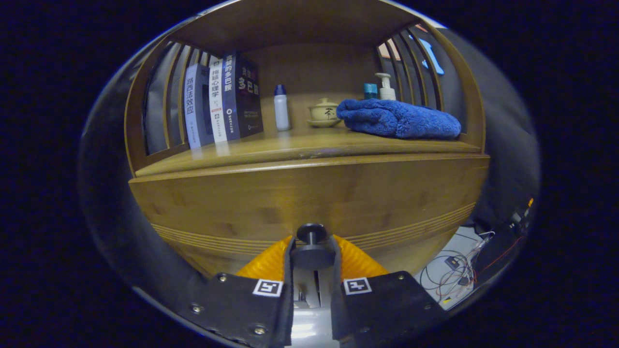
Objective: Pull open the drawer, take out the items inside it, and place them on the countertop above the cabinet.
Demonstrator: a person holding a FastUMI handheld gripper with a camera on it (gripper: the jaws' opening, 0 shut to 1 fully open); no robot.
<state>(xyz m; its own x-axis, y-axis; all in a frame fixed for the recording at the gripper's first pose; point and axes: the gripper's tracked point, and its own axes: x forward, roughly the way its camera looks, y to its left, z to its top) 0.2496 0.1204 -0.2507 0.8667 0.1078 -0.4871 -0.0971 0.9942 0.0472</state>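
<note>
So the tongs are pinched onto the drawer's little dark knob, one finger pressing each side of it. The knob sits low on the drawer front, a wide wooden panel with a few grooved lines running across it near the bottom. Can't really tell from here whether the drawer is cracked open or flush, and whatever's inside it is hidden behind that front.

Right above the drawer is the table, a wooden surface with a slatted frame around it. From left to right on it: a row of books standing upright against the slats, a small white bottle with a blue cap, a pale lidded cup on a saucer, and a blue towel lying folded and bunched up. Behind the towel there's a pump bottle and a teal-capped container just beside it.

Off past the right side of the cabinet, some cables are tangled on the floor.
</note>
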